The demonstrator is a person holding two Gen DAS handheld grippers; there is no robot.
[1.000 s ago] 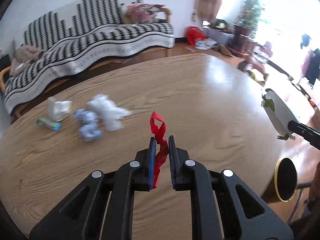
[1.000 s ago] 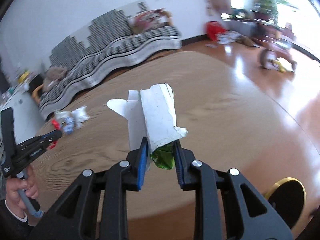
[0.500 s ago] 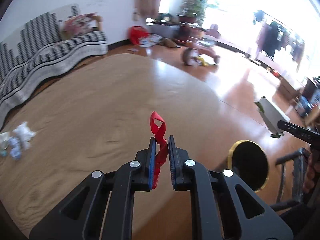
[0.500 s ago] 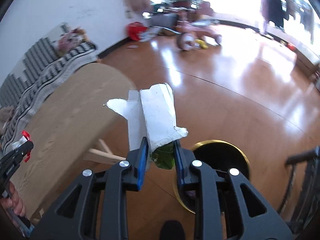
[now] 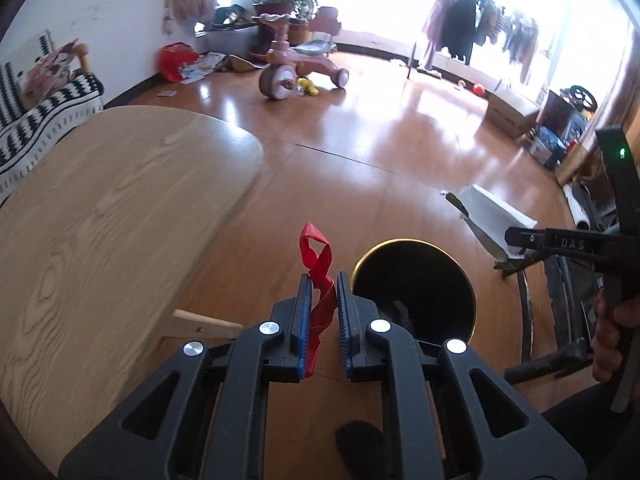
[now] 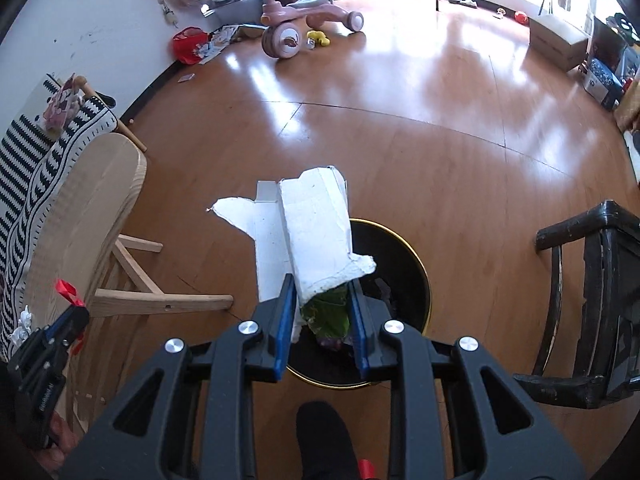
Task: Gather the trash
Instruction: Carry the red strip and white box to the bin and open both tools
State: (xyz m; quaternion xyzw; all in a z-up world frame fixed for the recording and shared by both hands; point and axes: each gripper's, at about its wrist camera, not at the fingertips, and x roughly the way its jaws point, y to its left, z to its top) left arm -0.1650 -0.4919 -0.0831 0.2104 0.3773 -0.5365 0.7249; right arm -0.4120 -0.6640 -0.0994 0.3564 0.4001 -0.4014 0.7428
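The red strip sits pinched in the left gripper, jaws nearly shut, just short of the bin. The carton sits clamped in the right gripper, jaws partly open around it, over the bin's near rim. Judgement: released now, the light strip could flutter onto the floor; the carton's wide flap could catch the rim.

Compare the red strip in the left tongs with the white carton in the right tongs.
The red strip is thin, twisted and looped; the white carton is broad, flattened and torn. The strip shows one colour; the carton shows green at its gripped end. Both are clamped in shut tongs, near the black bin.
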